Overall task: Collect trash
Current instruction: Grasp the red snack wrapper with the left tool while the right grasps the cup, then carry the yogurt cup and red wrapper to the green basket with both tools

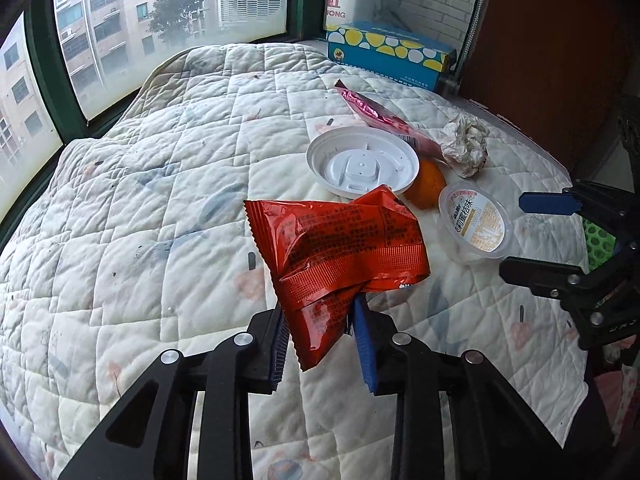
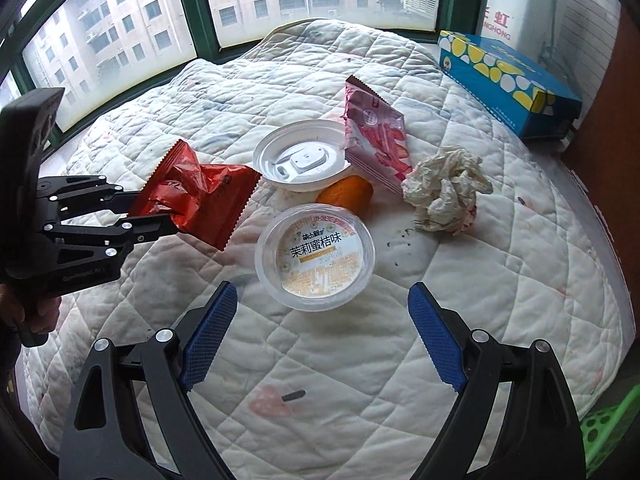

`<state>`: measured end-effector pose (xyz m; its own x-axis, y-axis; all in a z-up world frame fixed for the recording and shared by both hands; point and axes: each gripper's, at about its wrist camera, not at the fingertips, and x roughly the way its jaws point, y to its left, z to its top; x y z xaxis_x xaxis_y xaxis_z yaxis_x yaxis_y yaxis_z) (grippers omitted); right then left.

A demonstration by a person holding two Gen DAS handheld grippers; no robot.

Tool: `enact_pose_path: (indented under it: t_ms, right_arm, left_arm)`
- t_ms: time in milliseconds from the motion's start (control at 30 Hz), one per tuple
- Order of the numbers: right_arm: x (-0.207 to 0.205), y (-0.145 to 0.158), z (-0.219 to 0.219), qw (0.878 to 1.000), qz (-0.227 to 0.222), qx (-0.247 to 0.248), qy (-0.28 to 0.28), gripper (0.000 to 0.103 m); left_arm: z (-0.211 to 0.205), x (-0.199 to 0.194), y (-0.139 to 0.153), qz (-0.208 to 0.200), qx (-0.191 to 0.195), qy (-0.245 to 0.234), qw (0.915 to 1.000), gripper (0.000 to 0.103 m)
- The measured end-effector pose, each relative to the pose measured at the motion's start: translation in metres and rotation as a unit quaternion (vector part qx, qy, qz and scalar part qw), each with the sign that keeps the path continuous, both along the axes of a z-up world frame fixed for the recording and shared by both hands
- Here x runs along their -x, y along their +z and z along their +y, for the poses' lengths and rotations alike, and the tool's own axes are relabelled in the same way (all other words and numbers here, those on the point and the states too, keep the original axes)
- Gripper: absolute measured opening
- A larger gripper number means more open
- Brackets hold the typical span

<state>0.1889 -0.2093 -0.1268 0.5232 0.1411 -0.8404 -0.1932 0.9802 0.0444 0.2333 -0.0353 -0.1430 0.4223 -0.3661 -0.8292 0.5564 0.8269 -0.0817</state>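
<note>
**Open tongs over the jelly cup**

The right gripper (image 2: 320, 344) stands wide open just short of the sealed jelly cup (image 2: 316, 258) on the quilt (image 2: 460, 280). Beyond the cup lie an orange piece (image 2: 346, 196), a white lid (image 2: 298, 160), a pink wrapper (image 2: 374, 136) and crumpled paper (image 2: 446, 194). To its left, the left gripper (image 2: 156, 216) pinches a red wrapper (image 2: 200, 194).

I am looking at trash lying on a quilt (image 2: 360, 360): a jelly cup (image 2: 315, 256) sitting nearest, a peel (image 2: 346, 194) and lid (image 2: 302, 160) behind it, a wrapper (image 2: 376, 136) leaning on the lid, crumpled paper (image 2: 444, 194) lying right, a tissue box (image 2: 508, 76) standing far right.
</note>
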Motion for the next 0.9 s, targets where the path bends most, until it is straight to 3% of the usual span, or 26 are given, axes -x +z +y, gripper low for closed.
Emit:
enact_pose_path:
  t_ms: [333,467,900]
  right_arm:
    - [-0.026,-0.021,0.006,1.0,0.019,-0.001,-0.02,0.086]
    - [-0.028,-0.022,0.007,0.999,0.022,-0.014,-0.022,0.069]
    - [0.017,0.014,0.003,0.999,-0.014,-0.01,-0.029,0.067]
  left_arm:
    - [0.011,0.002,0.013,-0.005,0.015,0.018,0.9997,0.028]
    - [0.014,0.006,0.018,-0.008,0.017,0.022,0.9996,0.028]
    - [0.009,0.033,0.046,-0.023,0.027,0.029,0.999,0.028]
